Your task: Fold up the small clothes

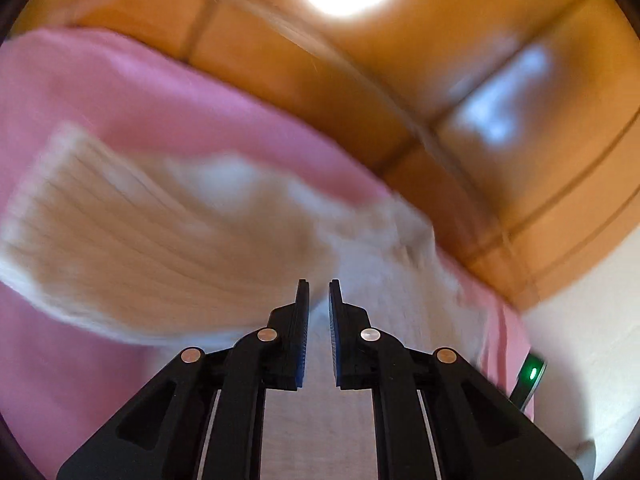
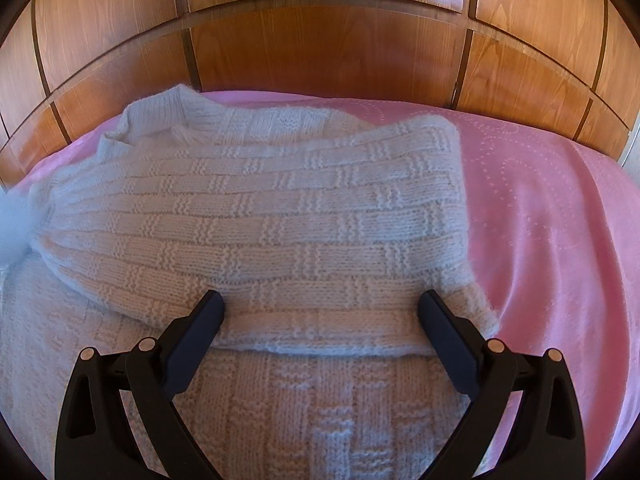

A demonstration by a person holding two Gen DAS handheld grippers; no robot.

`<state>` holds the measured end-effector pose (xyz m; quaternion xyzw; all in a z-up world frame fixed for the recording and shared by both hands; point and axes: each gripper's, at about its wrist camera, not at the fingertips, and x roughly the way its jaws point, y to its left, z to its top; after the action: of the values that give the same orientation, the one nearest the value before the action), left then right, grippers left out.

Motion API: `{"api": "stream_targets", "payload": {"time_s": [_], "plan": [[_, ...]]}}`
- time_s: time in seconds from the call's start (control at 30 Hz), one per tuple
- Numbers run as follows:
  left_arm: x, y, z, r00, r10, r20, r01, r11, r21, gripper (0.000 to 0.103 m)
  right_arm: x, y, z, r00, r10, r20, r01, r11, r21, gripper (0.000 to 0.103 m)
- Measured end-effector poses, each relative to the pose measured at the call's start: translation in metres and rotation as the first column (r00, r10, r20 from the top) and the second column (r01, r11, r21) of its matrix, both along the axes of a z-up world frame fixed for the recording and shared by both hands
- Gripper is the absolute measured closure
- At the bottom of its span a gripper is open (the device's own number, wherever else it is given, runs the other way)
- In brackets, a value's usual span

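A white knitted sweater lies on a pink bedspread, one part folded across its body with the collar at the upper left. My right gripper stands wide open just over the folded part's near edge, its fingers either side of the knit and not pressing it. In the left wrist view everything is motion-blurred. My left gripper is shut to a thin gap, with white knit of the sweater caught between the pads and running back under the gripper.
A wooden panelled headboard rises right behind the bed. The pink bedspread fills the left of the left wrist view. A dark object with a green light shows at its right edge, before a pale surface.
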<state>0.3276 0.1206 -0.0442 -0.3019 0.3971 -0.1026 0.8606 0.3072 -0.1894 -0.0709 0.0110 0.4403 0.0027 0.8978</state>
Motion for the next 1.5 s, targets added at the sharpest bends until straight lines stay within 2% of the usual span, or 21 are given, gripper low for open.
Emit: {"api": "stream_targets", "payload": {"time_s": [0.03, 0.07, 0.1, 0.13, 0.33, 0.4, 0.43, 0.47, 0.5, 0.57, 0.63, 0.77, 0.9, 0.93, 0.97, 1.0, 1.07, 1.17, 1.27, 1.37, 1.5], "plan": [[0.003, -0.015, -0.008, 0.998, -0.045, -0.035, 0.045, 0.999, -0.006, 0.086, 0.000, 0.000, 0.000, 1.000, 0.000, 0.000, 0.000, 1.000, -0.005, 0.005], [0.002, -0.025, -0.014, 0.996, -0.071, -0.063, 0.071, 0.997, 0.001, 0.062, 0.000, 0.001, 0.000, 1.000, -0.001, 0.000, 0.001, 1.000, -0.009, 0.005], [-0.002, -0.031, -0.017, 0.995, -0.068, -0.070, 0.070, 0.997, 0.025, 0.052, 0.000, 0.000, 0.000, 1.000, -0.001, 0.001, 0.001, 1.000, -0.007, 0.005], [-0.010, -0.031, -0.018, 0.997, -0.059, -0.055, 0.062, 0.997, 0.046, 0.050, 0.000, 0.000, 0.000, 1.000, -0.001, 0.001, 0.001, 1.000, -0.003, 0.005], [-0.068, -0.030, -0.021, 0.999, -0.050, 0.008, 0.046, 0.969, 0.243, 0.050, -0.002, -0.003, 0.003, 1.000, -0.006, 0.007, 0.006, 1.000, 0.007, 0.007], [-0.089, -0.028, -0.026, 0.999, -0.040, 0.019, 0.033, 0.955, 0.295, 0.050, -0.005, 0.000, 0.011, 1.000, -0.016, 0.020, 0.017, 1.000, -0.020, 0.014], [-0.096, -0.027, -0.028, 0.999, -0.030, 0.025, 0.021, 0.948, 0.319, 0.050, -0.010, 0.009, 0.021, 0.999, 0.001, 0.049, 0.001, 0.999, -0.048, 0.022], [-0.100, -0.024, -0.031, 0.999, -0.023, 0.026, 0.013, 0.944, 0.331, 0.050, -0.015, 0.018, 0.028, 0.997, 0.031, 0.070, -0.027, 0.998, -0.052, 0.026], [-0.104, -0.022, -0.036, 1.000, -0.020, 0.023, 0.011, 0.942, 0.335, 0.050, -0.020, 0.031, 0.036, 0.993, 0.076, 0.088, -0.073, 0.997, -0.037, 0.027], [-0.109, -0.023, -0.040, 0.999, -0.019, 0.028, 0.008, 0.939, 0.343, 0.050, -0.029, 0.064, 0.047, 0.975, 0.206, 0.085, -0.212, 0.975, 0.069, 0.032], [-0.110, -0.023, -0.042, 0.999, -0.017, 0.032, 0.005, 0.938, 0.348, 0.050, -0.031, 0.102, 0.048, 0.944, 0.327, 0.052, -0.331, 0.922, 0.203, 0.036], [-0.111, -0.016, -0.049, 0.999, -0.017, 0.044, 0.003, 0.952, 0.305, 0.050, -0.017, 0.163, 0.032, 0.891, 0.451, -0.041, -0.398, 0.824, 0.404, 0.039], [-0.111, -0.013, -0.051, 0.998, -0.015, 0.059, -0.002, 0.961, 0.277, 0.050, 0.009, 0.197, 0.011, 0.905, 0.412, -0.109, -0.339, 0.852, 0.399, 0.043], [-0.111, -0.013, -0.052, 0.998, -0.015, 0.064, -0.003, 0.962, 0.273, 0.050, 0.013, 0.203, 0.012, 0.908, 0.406, -0.107, -0.338, 0.858, 0.387, 0.056], [-0.112, -0.012, -0.052, 0.998, -0.015, 0.064, -0.003, 0.963, 0.270, 0.050, 0.016, 0.211, 0.014, 0.900, 0.420, -0.113, -0.354, 0.858, 0.373, 0.083], [-0.112, -0.012, -0.052, 0.998, -0.015, 0.065, -0.003, 0.963, 0.270, 0.050, 0.018, 0.217, 0.018, 0.896, 0.428, -0.121, -0.367, 0.865, 0.343, 0.094], [-0.113, -0.013, -0.053, 0.998, -0.015, 0.068, -0.004, 0.963, 0.270, 0.050, 0.010, 0.224, 0.039, 0.898, 0.436, -0.064, -0.406, 0.875, 0.265, 0.096], [-0.113, -0.013, -0.052, 0.998, -0.014, 0.069, -0.005, 0.964, 0.268, 0.050, 0.000, 0.209, 0.086, 0.897, 0.435, 0.073, -0.438, 0.858, 0.267, 0.097], [-0.115, -0.014, -0.052, 0.998, -0.014, 0.068, -0.005, 0.962, 0.273, 0.050, -0.004, 0.168, 0.133, 0.912, 0.366, 0.183, -0.407, 0.863, 0.299, 0.097], [-0.115, -0.015, -0.052, 0.998, -0.014, 0.067, -0.005, 0.961, 0.276, 0.050, -0.003, 0.120, 0.150, 0.937, 0.277, 0.213, -0.335, 0.888, 0.316, 0.097], [-0.113, -0.017, -0.053, 0.998, -0.016, 0.062, -0.003, 0.958, 0.286, 0.050, 0.003, 0.053, 0.135, 0.975, 0.142, 0.168, -0.190, 0.929, 0.318, 0.097]]}}
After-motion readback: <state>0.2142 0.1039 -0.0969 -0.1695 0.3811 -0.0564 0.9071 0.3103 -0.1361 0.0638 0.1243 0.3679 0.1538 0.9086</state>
